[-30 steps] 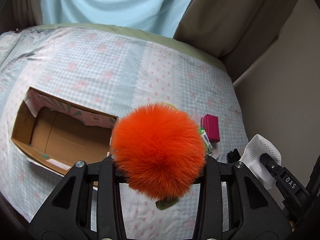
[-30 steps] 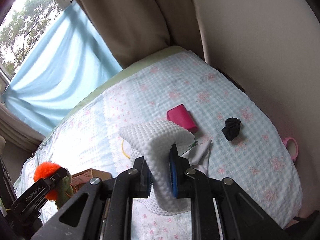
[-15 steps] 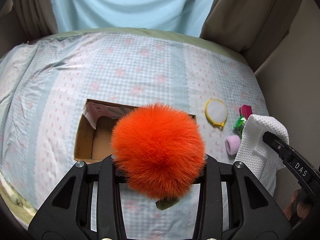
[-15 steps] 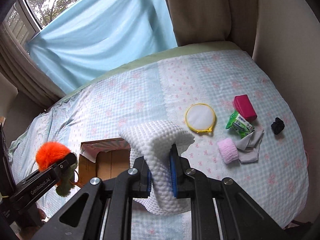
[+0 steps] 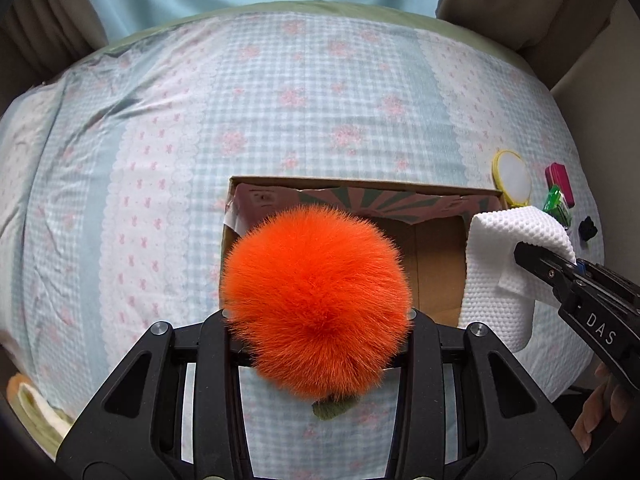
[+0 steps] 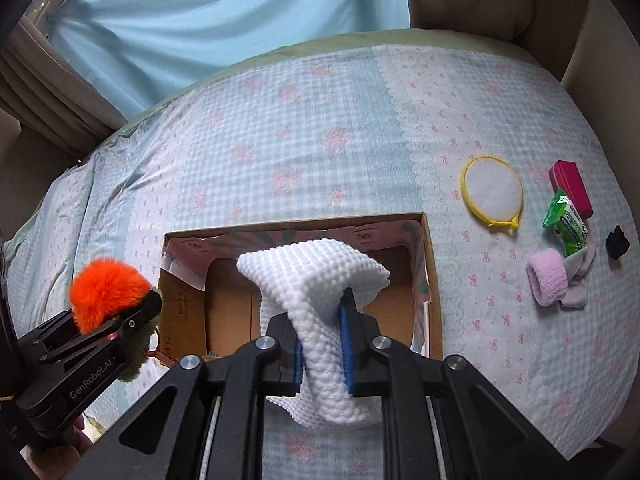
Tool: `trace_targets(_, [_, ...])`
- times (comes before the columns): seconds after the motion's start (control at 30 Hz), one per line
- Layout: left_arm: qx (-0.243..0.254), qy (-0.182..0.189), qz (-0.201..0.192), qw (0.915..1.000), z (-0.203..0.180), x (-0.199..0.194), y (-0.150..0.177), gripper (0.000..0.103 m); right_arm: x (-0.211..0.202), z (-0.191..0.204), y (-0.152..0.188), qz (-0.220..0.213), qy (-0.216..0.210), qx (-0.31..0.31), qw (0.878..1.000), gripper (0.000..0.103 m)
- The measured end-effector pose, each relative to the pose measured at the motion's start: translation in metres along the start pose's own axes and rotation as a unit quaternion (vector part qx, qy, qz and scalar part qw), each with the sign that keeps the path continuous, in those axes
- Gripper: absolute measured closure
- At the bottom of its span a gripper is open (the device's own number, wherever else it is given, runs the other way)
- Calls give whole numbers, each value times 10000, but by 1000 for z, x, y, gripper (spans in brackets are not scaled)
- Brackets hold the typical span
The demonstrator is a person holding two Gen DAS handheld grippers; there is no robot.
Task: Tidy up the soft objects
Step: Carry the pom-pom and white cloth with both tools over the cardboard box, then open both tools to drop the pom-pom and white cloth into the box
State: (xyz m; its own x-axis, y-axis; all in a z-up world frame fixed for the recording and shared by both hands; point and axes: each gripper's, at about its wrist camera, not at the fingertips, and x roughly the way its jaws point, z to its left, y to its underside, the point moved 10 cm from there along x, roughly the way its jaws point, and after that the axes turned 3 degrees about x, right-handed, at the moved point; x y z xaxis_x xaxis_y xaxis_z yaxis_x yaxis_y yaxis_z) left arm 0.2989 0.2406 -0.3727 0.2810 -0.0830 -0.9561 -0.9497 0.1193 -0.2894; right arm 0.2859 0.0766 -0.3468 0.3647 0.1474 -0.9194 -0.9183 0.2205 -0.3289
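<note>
My left gripper (image 5: 316, 320) is shut on a fluffy orange pompom (image 5: 316, 300) with a green bit hanging beneath it. It hovers over the near left part of an open cardboard box (image 5: 436, 256) on the bed. In the right wrist view the same pompom (image 6: 106, 294) shows at the box's left end. My right gripper (image 6: 322, 344) is shut on a white waffle-textured cloth (image 6: 320, 280), which drapes over the fingers above the box (image 6: 432, 280). The box floor looks bare where it shows.
On the checked bedspread (image 6: 320, 140) right of the box lie a yellow-rimmed round pad (image 6: 491, 192), a red case (image 6: 570, 188), a green packet (image 6: 566, 224), a pink fuzzy band (image 6: 546, 276) on a grey cloth, and a small black item (image 6: 617, 242). Curtains hang behind.
Both grippers have swung left across the bed with their loads, from beside the small items to above the box. The grips are unchanged.
</note>
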Motion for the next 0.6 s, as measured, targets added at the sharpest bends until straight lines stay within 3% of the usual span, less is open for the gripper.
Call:
trace_targets(0.3, [800, -109, 800, 9935, -11, 93, 14, 69, 95, 1, 11, 920, 286, -200, 9951, 89])
trace_targets(0.5, [905, 200, 944, 9912, -21, 112, 29, 67, 132, 0, 20, 1321, 256, -296, 9905, 89])
trace_targets(0.53, [993, 249, 872, 9909, -25, 111, 28, 63, 135, 0, 21, 1370, 252, -294, 9898, 89])
trace_targets(0.57, [1097, 215, 848, 9901, -28, 110, 28, 40, 138, 0, 22, 1424, 211, -268, 9892, 83])
trace_targets(0.6, [1175, 129, 857, 9893, -29, 110, 29, 4, 140, 0, 22, 1452, 174, -235, 9890, 62])
